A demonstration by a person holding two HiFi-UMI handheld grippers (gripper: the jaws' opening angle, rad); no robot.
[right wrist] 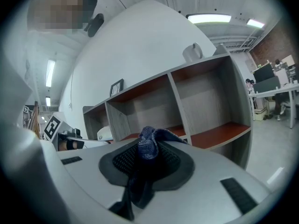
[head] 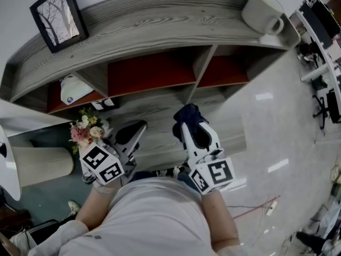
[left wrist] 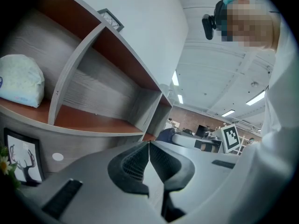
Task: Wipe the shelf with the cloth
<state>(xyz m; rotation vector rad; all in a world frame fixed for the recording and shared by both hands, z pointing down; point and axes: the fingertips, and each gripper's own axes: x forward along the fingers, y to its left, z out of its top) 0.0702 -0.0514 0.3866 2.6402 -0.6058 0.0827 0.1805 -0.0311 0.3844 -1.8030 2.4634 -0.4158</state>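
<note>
The grey wood shelf unit [head: 160,23] with red-brown compartment floors spans the head view; in the right gripper view the shelf unit [right wrist: 205,101] stands ahead. A dark blue cloth [head: 189,116] is bunched at the tip of my right gripper [head: 187,127], which is shut on it in front of the lower shelf board. The cloth [right wrist: 148,143] sticks up between the black pads in the right gripper view. My left gripper [head: 139,128] hangs to the left, shut and empty; its pads [left wrist: 135,164] meet with nothing between them.
A framed picture [head: 58,17] and a white mug [head: 264,12] stand on the shelf top. A white packet [head: 74,88] lies in the left compartment. A bunch of flowers [head: 86,129] and a lamp shade [head: 37,165] sit at the left. Glossy floor lies to the right.
</note>
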